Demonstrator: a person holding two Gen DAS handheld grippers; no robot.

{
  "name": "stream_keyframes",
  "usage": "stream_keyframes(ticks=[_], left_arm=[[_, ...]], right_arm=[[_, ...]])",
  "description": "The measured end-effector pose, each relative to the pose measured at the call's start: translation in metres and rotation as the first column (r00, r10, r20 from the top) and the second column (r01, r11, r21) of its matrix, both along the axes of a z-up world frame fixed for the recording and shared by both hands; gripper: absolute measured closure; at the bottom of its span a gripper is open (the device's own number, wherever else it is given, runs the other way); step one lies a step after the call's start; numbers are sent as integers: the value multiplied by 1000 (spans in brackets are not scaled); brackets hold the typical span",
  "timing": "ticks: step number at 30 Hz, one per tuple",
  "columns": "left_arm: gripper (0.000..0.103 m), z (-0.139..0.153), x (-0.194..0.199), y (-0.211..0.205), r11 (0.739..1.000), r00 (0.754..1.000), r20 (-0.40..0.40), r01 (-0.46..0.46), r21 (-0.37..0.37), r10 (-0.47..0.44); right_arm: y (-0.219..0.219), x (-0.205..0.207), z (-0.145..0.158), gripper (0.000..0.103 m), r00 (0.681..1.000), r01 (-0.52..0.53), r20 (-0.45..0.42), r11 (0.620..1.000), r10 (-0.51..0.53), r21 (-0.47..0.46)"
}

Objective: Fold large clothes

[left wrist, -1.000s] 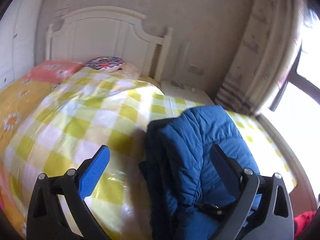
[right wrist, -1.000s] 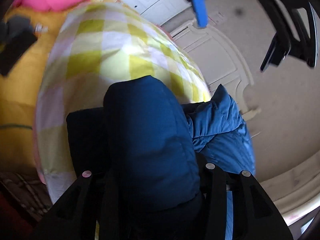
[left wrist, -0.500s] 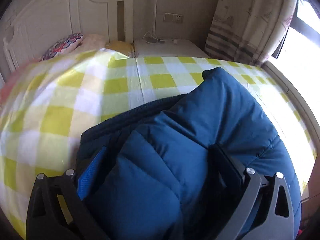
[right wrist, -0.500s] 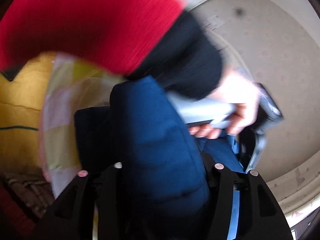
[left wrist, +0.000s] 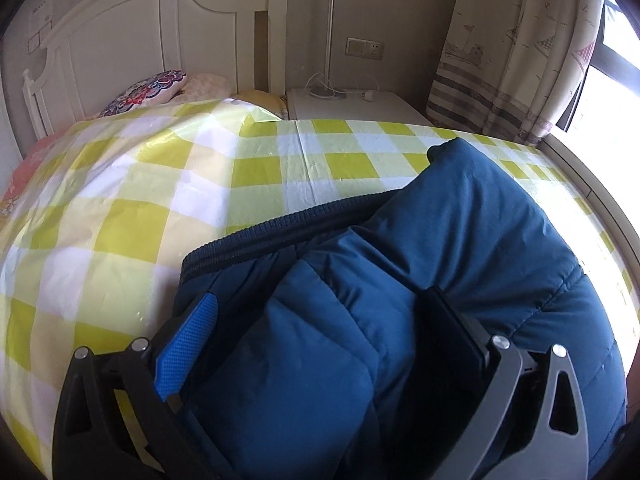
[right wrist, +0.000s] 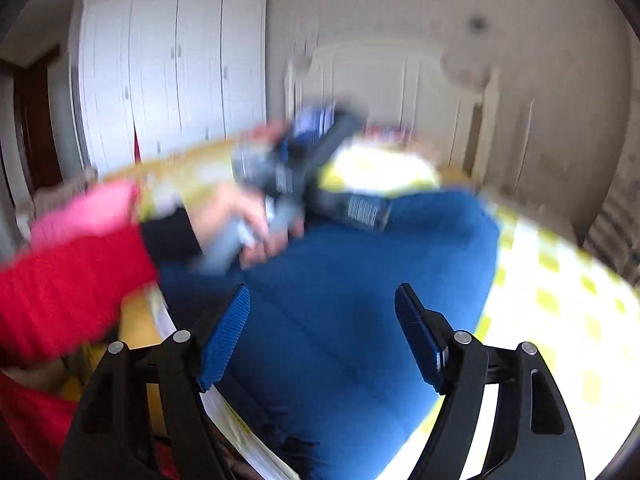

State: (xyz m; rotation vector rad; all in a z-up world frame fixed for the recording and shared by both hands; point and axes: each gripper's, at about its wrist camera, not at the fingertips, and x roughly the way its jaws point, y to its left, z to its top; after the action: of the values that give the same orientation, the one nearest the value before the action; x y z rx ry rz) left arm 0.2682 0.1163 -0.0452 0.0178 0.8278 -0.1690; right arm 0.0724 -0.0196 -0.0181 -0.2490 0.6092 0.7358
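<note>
Puffy quilted blue jacket lies bunched on glossy checked cover.

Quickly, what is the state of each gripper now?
Left gripper: its jaws stand on either side of a fold of the blue padded jacket; a firm grip cannot be told.
Right gripper: open, jaws just opening, above the jacket, holding nothing.

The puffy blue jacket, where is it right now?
The puffy blue quilted jacket lies folded on the yellow-and-white checked cover, in the lower right of the left wrist view, with a bulging fold between the left gripper's fingers.
</note>
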Motion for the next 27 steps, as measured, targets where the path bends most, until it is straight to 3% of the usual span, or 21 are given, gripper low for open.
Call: stream_keyframes(ticks=[3, 6, 9, 11, 14, 17, 20, 22, 25, 27], left_arm=[[2, 5, -3, -1, 999, 1000, -5, -14, 49, 15], [3, 26, -15, 0, 990, 996, 4, -88, 114, 88], [3, 61, -45, 0, 984, 986, 87, -153, 94, 145], [3, 68, -63, -4, 970, 974, 86, -217, 111, 208], [2, 50, -89, -21, 939, 962, 53, -272, 208, 267], [2, 28, -104, -31, 897, 941, 126, -337, 285, 313], [2, 21, -110, -29, 879, 925, 197, -373, 296, 326], [2, 18, -111, -27, 879, 918, 218, -384, 282, 332], [2, 14, -115, -14, 901, 916, 204, -384, 199, 345], [2, 12, -112, -4, 915, 919, 180, -376, 146, 350]], right_arm=[[22, -10, -27, 25, 991, 31, 130, 995, -18, -98], [18, -5, -27, 25, 994, 27, 113, 994, -15, -110], [18, -1, -32, 25, 994, 21, 111, 994, -9, -108], [18, 0, -31, 25, 993, 20, 114, 993, -7, -113], [18, -4, -36, 25, 993, 17, 114, 994, -5, -107], [17, -23, -34, 25, 992, 10, 123, 993, 5, -114], [16, -24, -33, 25, 992, -22, 122, 992, 37, -124], [7, -21, -23, 33, 993, -69, 91, 992, 80, -108], [-18, 2, 0, 40, 993, -12, 114, 997, 21, -76], [-39, 38, 21, 44, 994, 45, 103, 999, -45, 9]])
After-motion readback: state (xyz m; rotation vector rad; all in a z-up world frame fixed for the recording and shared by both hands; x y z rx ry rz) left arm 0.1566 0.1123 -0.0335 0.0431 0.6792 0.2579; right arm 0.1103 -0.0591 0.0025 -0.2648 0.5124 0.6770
